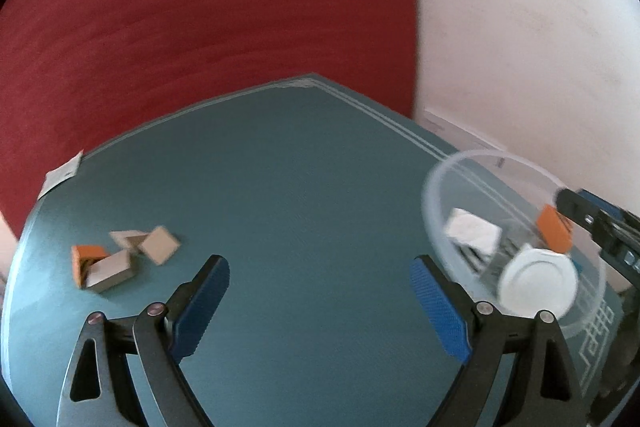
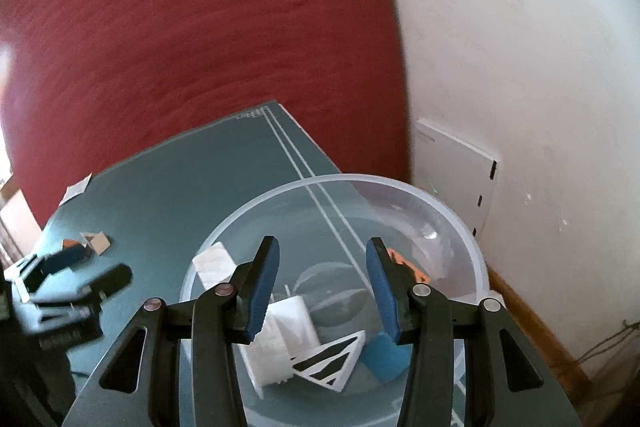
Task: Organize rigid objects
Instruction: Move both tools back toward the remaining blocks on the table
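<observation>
My left gripper [image 1: 320,265] hangs open over the bare teal table [image 1: 300,167], nothing between its blue pads. A small heap of tan and orange blocks [image 1: 120,257] lies to its left. At the right stands a clear plastic bowl [image 1: 496,153] holding a white round piece [image 1: 536,283], a white box [image 1: 472,229] and an orange block [image 1: 554,229]. My right gripper [image 2: 323,247] hovers above that bowl [image 2: 332,179], jaws partly apart and empty. The orange block [image 2: 404,263] lies just outside its right finger. Below are a white spool [image 2: 280,331] and a black-and-white triangle [image 2: 332,359].
A red curtain [image 1: 200,7] hangs behind the table and a white wall [image 2: 520,67] stands to the right of it. A paper tag [image 1: 64,173] lies at the table's far-left edge. The bowl sits near the table's right edge. My left gripper [image 2: 90,267] shows blurred near the blocks [image 2: 94,241].
</observation>
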Available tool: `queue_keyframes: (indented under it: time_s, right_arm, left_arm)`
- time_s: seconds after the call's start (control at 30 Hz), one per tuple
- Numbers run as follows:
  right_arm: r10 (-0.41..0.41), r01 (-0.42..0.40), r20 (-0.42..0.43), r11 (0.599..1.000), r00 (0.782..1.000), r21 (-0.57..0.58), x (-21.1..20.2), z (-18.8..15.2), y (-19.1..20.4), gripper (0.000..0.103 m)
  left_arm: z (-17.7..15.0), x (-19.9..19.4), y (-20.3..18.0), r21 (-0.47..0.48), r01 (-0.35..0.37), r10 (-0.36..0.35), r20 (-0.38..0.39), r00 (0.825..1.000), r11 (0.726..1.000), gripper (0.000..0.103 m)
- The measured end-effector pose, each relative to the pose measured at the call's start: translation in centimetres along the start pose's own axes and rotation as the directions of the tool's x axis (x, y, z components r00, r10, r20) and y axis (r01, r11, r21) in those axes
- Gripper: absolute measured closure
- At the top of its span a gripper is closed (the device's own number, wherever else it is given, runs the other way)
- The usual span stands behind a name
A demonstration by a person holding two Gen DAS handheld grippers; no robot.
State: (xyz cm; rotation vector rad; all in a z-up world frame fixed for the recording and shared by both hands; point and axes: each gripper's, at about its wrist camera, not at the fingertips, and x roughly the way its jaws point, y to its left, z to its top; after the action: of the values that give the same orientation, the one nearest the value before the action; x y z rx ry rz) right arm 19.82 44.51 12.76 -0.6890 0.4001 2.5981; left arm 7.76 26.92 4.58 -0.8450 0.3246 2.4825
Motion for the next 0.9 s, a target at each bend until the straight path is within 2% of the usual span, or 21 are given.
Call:
queue_keyframes:
  time_s: [0.03, 0.37, 0.57, 0.67, 0.9]
  right_arm:
    - [0.036, -0.036, 0.001, 0.999, 0.999, -0.030, 0.1, 0.0, 0.2, 0.056]
    - [0.083, -0.085, -0.021, 0.988, 0.996, -0.126, -0.8, -1.3, 3.3, 0.056]
    - [0.133, -0.140, -0.051, 0.974, 0.990, -0.177, -1.4, -2.1, 5.6, 0.055]
    - [0.155, -0.165, -0.065, 0.967, 0.986, -0.195, -1.3, -2.2, 6.7, 0.051]
    - [0.199, -0.213, -0.081, 0.944, 0.977, -0.250, -1.4, -2.3, 9.5, 0.051]
  left_arm:
    - [-0.3, -0.2, 0.4, -0.009, -0.012, 0.012, 0.003, 1.000, 1.000, 0.009]
    - [-0.5, -0.1, 7.8, -0.126, -0.162, 0.162, -0.013, 0.987, 0.979, 0.009]
    - [-2.0, -1.1, 13.0, -0.191, -0.258, 0.252, -0.055, 0.966, 0.947, 0.009]
    - [-2.5, -1.2, 15.0, -0.205, -0.299, 0.289, -0.075, 0.954, 0.932, 0.009]
    - [-2.6, 0.1, 18.3, -0.210, -0.365, 0.348, -0.113, 0.930, 0.907, 0.009]
